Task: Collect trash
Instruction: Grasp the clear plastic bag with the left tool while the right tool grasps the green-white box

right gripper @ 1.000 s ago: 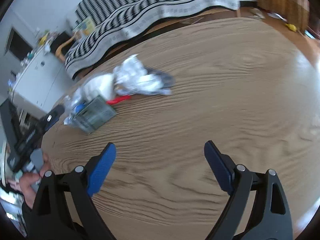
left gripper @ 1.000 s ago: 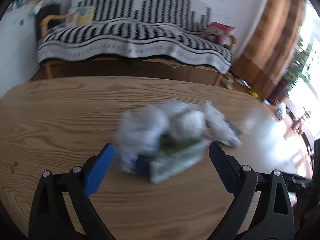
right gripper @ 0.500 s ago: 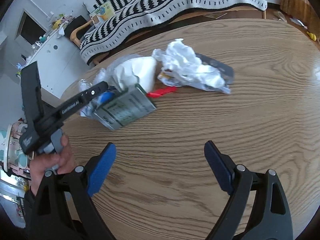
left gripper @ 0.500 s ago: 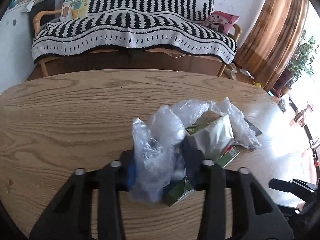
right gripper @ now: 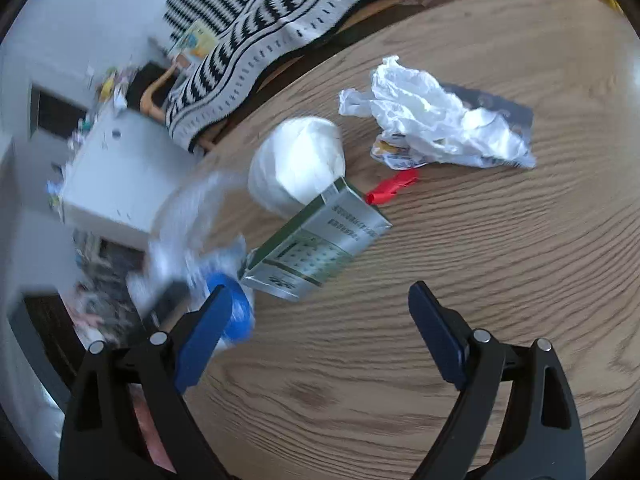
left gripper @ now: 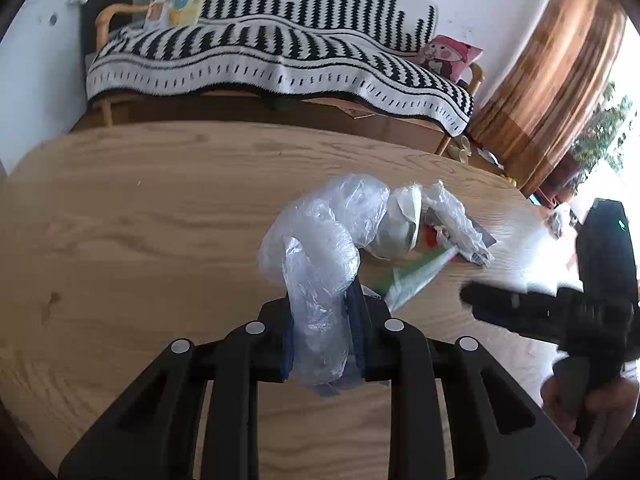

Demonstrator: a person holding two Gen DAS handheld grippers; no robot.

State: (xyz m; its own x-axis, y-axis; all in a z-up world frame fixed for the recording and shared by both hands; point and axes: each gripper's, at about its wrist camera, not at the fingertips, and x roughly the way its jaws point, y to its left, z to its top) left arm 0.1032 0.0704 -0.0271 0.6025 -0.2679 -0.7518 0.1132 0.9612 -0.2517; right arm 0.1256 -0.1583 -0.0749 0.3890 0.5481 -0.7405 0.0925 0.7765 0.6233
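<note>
My left gripper (left gripper: 322, 312) is shut on a clear crumpled plastic bag (left gripper: 320, 256) and holds it just above the wooden table (left gripper: 140, 216). The bag shows blurred in the right wrist view (right gripper: 188, 232). Behind it lie a white paper cup (right gripper: 298, 164), a green and silver carton (right gripper: 320, 244), a red scrap (right gripper: 394, 190) and crumpled white plastic (right gripper: 436, 120) on a dark wrapper (right gripper: 508, 110). My right gripper (right gripper: 320, 320) is open and empty, near the carton, above the table.
A sofa under a black and white striped blanket (left gripper: 260, 60) stands beyond the table's far edge. A pink cushion (left gripper: 448, 56) lies on it. Brown curtains (left gripper: 560, 80) hang at the right. A white cabinet (right gripper: 120, 176) stands left of the table.
My left gripper closed on the plastic bag and lifted it off the pile, away from the carton. My right gripper moved closer to the trash and stayed open.
</note>
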